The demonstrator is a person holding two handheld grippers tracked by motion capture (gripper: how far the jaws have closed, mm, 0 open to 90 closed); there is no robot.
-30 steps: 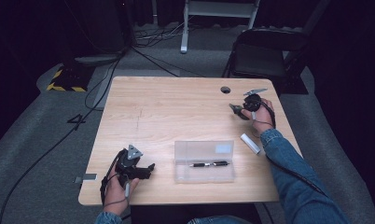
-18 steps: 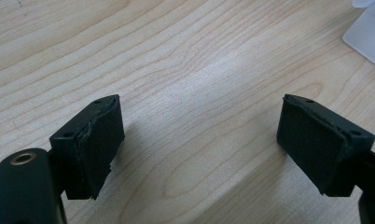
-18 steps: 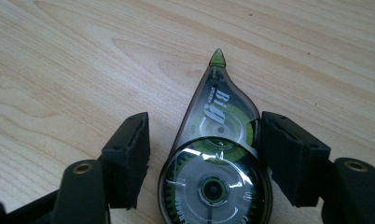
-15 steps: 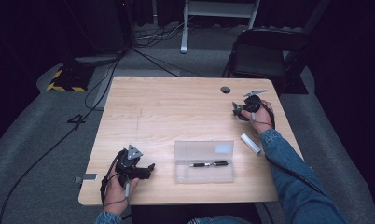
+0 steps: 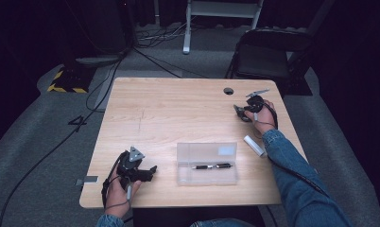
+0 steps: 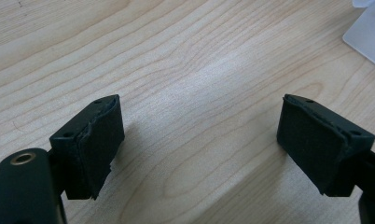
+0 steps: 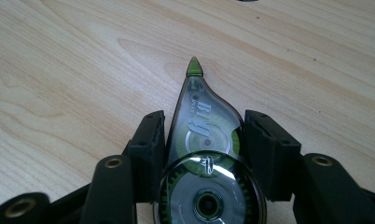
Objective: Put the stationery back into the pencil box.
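Closing right tool [image 7: 202, 140] on correction-tape dispenser [image 7: 202, 154], jaws just narrowing, pads at its flanks | dispenser near far right corner of bench [image 5: 178, 104], long axis along the jaws, tip pointing away | left tool [image 6: 199, 144] half-open, empty, near left corner.

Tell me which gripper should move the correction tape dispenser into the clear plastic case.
Right. The right gripper has just been closing and its jaws flank the translucent green correction tape dispenser. The left gripper is open with nothing between its jaws, beside the clear plastic case.
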